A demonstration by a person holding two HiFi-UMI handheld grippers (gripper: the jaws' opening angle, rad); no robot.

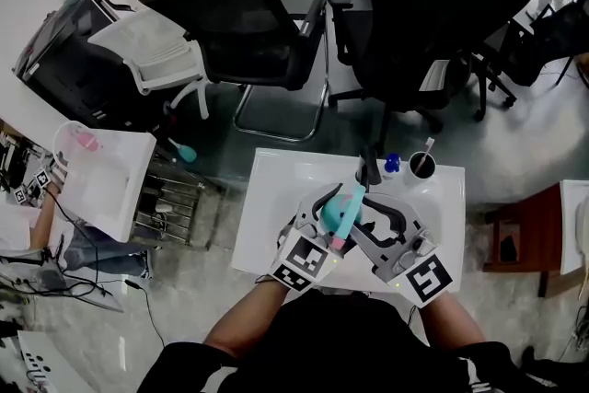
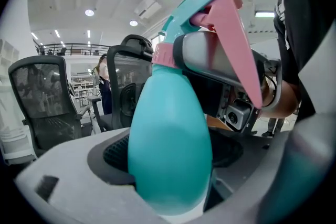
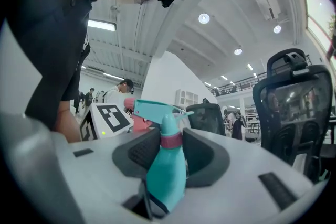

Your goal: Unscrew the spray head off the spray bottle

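Holding spray bottle (image 1: 337,209) over 6 o'clock side of white table (image 1: 272,221): left gripper (image 2: 169,168) jaws wide, clamped round teal body; right gripper (image 3: 171,145) jaws narrow, pinching pink collar (image 3: 170,140) under spray head (image 3: 156,109).

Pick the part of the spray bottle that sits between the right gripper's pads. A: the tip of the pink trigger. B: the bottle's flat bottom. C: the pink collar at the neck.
C: in the right gripper view the pads of the right gripper sit against the pink collar of the spray bottle, under the spray head.
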